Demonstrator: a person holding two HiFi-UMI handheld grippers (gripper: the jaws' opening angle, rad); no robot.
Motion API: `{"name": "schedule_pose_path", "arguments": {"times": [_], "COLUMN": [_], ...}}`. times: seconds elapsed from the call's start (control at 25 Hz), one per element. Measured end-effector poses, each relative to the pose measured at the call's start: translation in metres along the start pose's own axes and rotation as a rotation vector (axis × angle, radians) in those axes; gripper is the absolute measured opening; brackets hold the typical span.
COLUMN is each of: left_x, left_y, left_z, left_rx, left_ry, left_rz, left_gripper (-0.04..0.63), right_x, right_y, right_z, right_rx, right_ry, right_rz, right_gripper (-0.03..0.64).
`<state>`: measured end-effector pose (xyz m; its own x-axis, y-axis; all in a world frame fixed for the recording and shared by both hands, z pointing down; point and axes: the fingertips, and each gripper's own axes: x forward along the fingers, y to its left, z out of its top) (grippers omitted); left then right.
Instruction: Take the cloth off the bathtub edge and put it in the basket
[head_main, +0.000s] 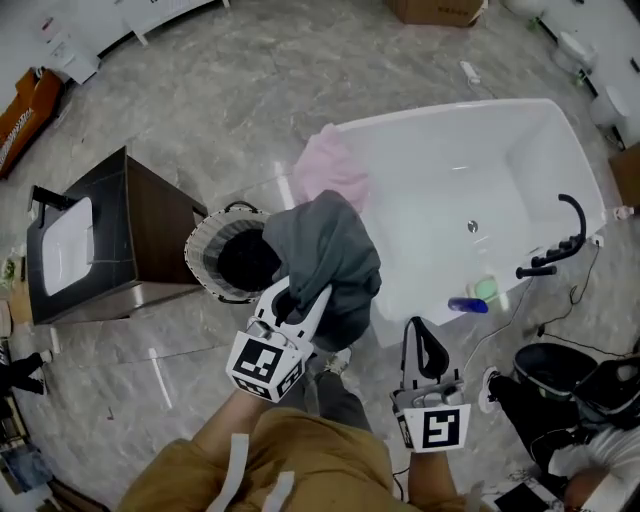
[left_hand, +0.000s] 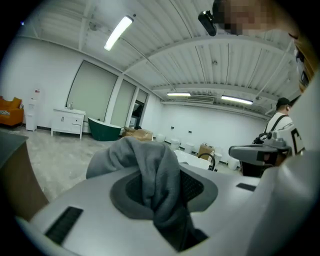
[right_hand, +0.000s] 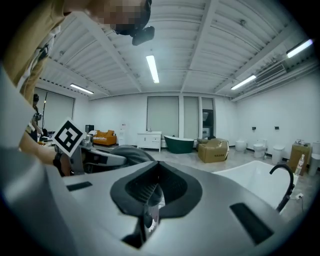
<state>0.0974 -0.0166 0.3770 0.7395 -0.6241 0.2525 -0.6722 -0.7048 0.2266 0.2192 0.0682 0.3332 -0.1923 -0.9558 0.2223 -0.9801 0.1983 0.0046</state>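
A grey cloth (head_main: 325, 250) hangs bunched from my left gripper (head_main: 300, 295), raised between the basket and the bathtub's near corner. In the left gripper view the jaws are shut on a fold of the grey cloth (left_hand: 145, 160), which fills the gap of that gripper (left_hand: 157, 195). A pink cloth (head_main: 330, 170) lies draped over the left edge of the white bathtub (head_main: 450, 112). The round basket (head_main: 200, 240), dark inside, stands on the floor left of the tub. My right gripper (head_main: 425, 340) is shut and empty, near the tub's front edge; its jaws (right_hand: 152, 187) meet with nothing between them.
A dark wooden cabinet (head_main: 150, 220) with a white sink stands left of the basket. Inside the tub lie a blue bottle (head_main: 468, 305) and a green item; a black faucet (head_main: 570, 240) rises at its right end. A black bag (head_main: 560, 370) sits at the lower right.
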Motion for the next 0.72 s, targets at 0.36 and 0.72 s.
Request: {"name": "schedule_pose_path", "arguments": {"times": [0.36, 0.72], "left_x": [-0.072, -0.11], "left_y": [-0.025, -0.018], "left_z": [0.074, 0.087], "left_rx": [0.068, 0.053], "left_ry": [-0.107, -0.166], "left_rz": [0.016, 0.076], "left_gripper": [0.117, 0.117], "right_x": [-0.029, -0.018], "right_y": [0.019, 0.052], "right_z": [0.057, 0.078], "right_rx": [-0.051, -0.074], "right_ry": [-0.084, -0.126], "right_rz": [0.016, 0.11], "right_gripper": [0.005, 0.005]}}
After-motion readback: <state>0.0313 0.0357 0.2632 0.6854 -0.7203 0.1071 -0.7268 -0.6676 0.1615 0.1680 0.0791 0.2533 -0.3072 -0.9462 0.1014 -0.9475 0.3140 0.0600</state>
